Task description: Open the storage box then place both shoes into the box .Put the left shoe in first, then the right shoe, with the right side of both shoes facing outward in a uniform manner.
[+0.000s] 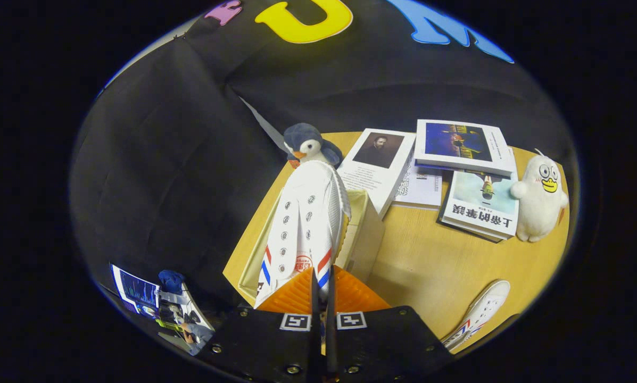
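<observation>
A white shoe (305, 223) with red and blue stripes hangs in my gripper (322, 284), whose orange fingers (291, 295) are shut on its heel end. The shoe points away from me, toe toward a penguin toy, and is held above the open cream storage box (363, 234), which stands on the wooden table (430, 266). The second white shoe (478, 314) lies on the table to the right of my fingers, near the table's near edge.
A penguin plush (307, 143) stands just beyond the box. Several books (456, 170) lie beyond and to the right of the box, with a white duck-faced plush (539, 197) at their right. Low on the left is a screen (137, 292).
</observation>
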Tool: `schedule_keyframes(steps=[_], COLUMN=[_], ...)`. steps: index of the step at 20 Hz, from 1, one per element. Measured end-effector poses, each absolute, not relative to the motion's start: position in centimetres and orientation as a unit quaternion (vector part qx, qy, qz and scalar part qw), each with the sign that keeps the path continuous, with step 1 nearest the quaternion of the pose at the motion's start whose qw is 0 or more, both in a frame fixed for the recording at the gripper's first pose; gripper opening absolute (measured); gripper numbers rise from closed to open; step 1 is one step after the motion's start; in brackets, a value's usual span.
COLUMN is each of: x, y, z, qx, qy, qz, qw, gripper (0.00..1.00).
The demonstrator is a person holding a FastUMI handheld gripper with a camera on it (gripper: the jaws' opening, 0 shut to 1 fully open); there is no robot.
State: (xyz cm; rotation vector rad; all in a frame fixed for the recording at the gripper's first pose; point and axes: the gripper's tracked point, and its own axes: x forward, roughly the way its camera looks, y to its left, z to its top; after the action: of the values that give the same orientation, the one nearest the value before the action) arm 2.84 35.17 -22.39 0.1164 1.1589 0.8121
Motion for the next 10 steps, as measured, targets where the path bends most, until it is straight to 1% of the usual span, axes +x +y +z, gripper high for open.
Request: schedule_keyframes(steps=[4, 10], x=[2.2, 1.4], y=[38.3, 42.1], z=[-23.8, -26.6], qx=[0.027, -0.016], qy=[0.542, 0.557], qz=[0.389, 0.395], qw=[0.745, 0.73], gripper=[0.03, 0.03])
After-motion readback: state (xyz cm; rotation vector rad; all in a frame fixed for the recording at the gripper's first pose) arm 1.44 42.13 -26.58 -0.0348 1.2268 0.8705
